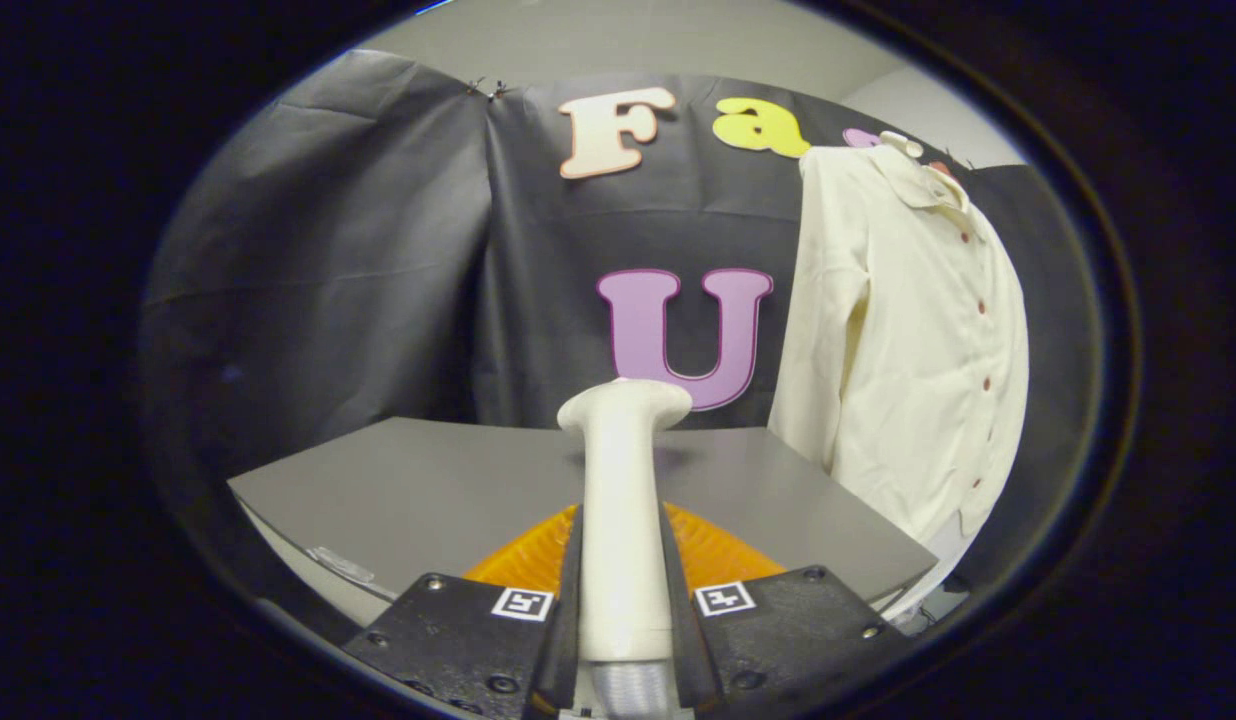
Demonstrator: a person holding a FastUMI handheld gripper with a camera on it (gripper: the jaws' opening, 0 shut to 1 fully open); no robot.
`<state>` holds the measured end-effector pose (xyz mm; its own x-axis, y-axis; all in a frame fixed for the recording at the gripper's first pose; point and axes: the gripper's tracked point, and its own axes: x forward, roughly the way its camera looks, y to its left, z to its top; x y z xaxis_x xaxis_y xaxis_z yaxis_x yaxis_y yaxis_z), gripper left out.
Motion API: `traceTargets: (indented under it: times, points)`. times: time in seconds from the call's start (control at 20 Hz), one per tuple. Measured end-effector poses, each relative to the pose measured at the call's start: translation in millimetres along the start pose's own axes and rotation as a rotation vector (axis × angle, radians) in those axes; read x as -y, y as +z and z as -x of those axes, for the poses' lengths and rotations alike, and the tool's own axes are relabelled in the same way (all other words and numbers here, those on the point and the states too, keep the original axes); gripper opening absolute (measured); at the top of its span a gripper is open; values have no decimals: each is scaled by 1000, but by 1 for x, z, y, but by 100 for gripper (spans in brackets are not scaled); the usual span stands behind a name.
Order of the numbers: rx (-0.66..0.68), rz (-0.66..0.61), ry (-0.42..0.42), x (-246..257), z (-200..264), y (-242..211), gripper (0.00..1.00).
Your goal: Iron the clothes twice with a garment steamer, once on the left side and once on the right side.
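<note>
Gripper view has the gripper (623, 600) clamped on the garment steamer (623, 500), so I'll use that steamer as the reference for everything else. Both black fingers (568, 610) press against the sides of its white handle, so the jaws are closed down to just the handle's width with the steamer between them. The handle runs straight ahead from the fingers and ends in a wider rounded head up at the far end. Right under the steamer and poking out either side of it there's something orange and ribbed (713, 550), can't really tell what it is. Below and beyond the steamer is a grey table (428, 480). The clothes, a cream button-up shirt (908, 340) with dark red buttons, hang well off to the right of the steamer, past the table's right corner, with the collar higher than the steamer's head. Steamer and shirt are apart, not touching.
</note>
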<state>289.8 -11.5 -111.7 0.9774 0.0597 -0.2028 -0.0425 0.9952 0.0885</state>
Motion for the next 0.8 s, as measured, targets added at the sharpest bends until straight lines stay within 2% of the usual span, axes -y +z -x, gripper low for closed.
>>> traceTargets:
  times: [0.55, 0.8]
  points:
    - [201, 30, -31, 96, 72, 75, 37]
    - [303, 11, -108, 169, 80, 101, 37]
